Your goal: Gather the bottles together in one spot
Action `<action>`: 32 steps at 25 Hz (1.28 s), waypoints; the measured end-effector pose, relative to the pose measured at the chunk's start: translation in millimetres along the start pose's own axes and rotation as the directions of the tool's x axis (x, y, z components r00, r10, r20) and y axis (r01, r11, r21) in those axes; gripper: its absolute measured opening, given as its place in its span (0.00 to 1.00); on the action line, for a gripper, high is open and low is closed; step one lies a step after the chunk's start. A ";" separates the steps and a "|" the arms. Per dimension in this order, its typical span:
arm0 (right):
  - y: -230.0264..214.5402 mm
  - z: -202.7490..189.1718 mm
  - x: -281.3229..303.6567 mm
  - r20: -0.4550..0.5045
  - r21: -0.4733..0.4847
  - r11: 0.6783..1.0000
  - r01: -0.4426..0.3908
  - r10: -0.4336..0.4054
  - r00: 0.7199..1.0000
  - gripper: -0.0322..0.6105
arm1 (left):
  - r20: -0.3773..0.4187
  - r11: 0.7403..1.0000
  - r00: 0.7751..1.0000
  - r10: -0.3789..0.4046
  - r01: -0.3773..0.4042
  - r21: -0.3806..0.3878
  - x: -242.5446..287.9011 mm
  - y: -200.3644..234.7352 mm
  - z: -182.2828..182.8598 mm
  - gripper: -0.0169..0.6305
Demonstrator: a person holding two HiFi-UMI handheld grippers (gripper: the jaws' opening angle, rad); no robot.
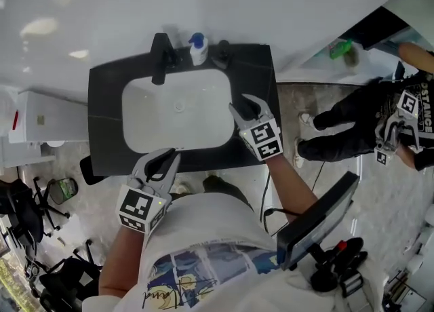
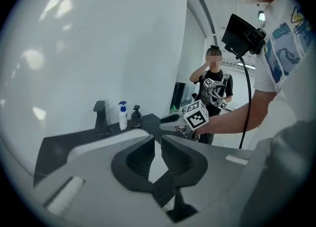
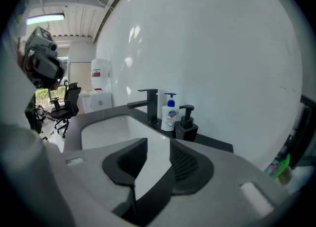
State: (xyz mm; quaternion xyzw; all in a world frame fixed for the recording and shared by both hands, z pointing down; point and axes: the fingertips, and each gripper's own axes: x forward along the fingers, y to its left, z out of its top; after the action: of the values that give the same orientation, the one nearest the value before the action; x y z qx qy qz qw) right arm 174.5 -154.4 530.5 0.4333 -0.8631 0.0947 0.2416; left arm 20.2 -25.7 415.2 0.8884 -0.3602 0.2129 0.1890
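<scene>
Black pump bottle (image 1: 222, 53) faint on counter (image 1: 108, 100)

The only letters we could read were the white capitals "STANCE" on the black shirt (image 1: 422, 115) of a second person at the right edge of the head view; the word ran off the frame, so we could not tell whether it was whole. The white pump bottle (image 3: 170, 113) carried a blue and red label, but its print was too small for us to read. The cubes on the left gripper (image 1: 168, 160) and the right gripper (image 1: 245, 106) bore black-and-white square markers with no letters or numbers. A red label on a white unit (image 3: 100, 79) was also illegible.
</scene>
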 end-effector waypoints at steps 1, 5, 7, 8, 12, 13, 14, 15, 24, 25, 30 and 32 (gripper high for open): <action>11.3 0.7 -9.5 -0.008 -0.014 1.000 -0.006 0.006 1.000 0.25 | 0.005 1.000 1.000 -0.008 0.008 0.002 -4.0 -1.0 -0.6 0.09; 44.4 16.7 -38.1 -0.009 -0.074 0.997 -0.003 0.003 1.000 0.06 | 0.037 1.000 0.999 -0.028 0.027 0.013 -23.2 2.4 -0.5 0.09; 60.4 23.9 -47.3 -0.002 -0.086 0.996 0.002 -0.002 1.000 0.05 | 0.044 1.000 0.999 -0.028 0.028 0.015 -34.2 5.8 -7.9 0.08; 69.0 26.8 -52.2 0.001 -0.087 0.996 0.004 -0.003 1.000 0.05 | 0.045 1.000 0.999 -0.028 0.027 0.013 -40.1 7.3 -12.8 0.07; 107.1 42.9 -76.4 0.022 -0.086 0.996 0.008 -0.007 1.000 0.05 | 0.054 1.000 0.998 -0.025 0.025 -0.003 -69.5 11.4 -29.1 0.03; 117.4 47.4 -82.0 0.028 -0.088 0.996 0.008 -0.006 1.000 0.05 | 0.058 1.000 0.998 -0.026 0.026 -0.004 -77.4 11.8 -32.3 0.03; 127.7 51.1 -87.2 0.032 -0.092 0.996 0.008 -0.006 0.999 0.05 | 0.062 1.000 0.998 -0.027 0.028 -0.005 -85.0 11.8 -35.9 0.03; 137.9 54.0 -92.2 0.035 -0.097 0.995 0.010 -0.006 0.999 0.05 | 0.064 1.000 0.998 -0.030 0.030 -0.006 -92.4 11.2 -39.8 0.03; 214.7 72.5 -133.5 0.070 -0.130 0.991 0.023 -0.014 0.997 0.05 | 0.086 0.999 0.995 -0.040 0.040 0.002 -148.7 2.8 -70.4 0.03; 221.1 74.4 -138.0 0.074 -0.134 0.991 0.026 -0.016 0.997 0.05 | 0.089 0.999 0.995 -0.043 0.043 0.004 -153.6 1.1 -73.0 0.03; 250.3 83.2 -151.9 0.092 -0.147 0.989 0.031 -0.017 0.996 0.05 | 0.088 0.999 0.995 -0.053 0.052 0.016 -174.8 -3.0 -86.1 0.03; 260.2 84.8 -154.6 0.095 -0.152 0.988 0.032 -0.017 0.995 0.05 | 0.088 0.998 0.994 -0.057 0.056 0.022 -181.4 -3.5 -90.4 0.03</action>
State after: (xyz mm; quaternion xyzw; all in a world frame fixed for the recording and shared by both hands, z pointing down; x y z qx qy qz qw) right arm 18.1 80.4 391.9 0.4279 -0.8727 0.0046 0.2350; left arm -117.0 122.3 397.1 0.9086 -0.3409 0.1711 0.1702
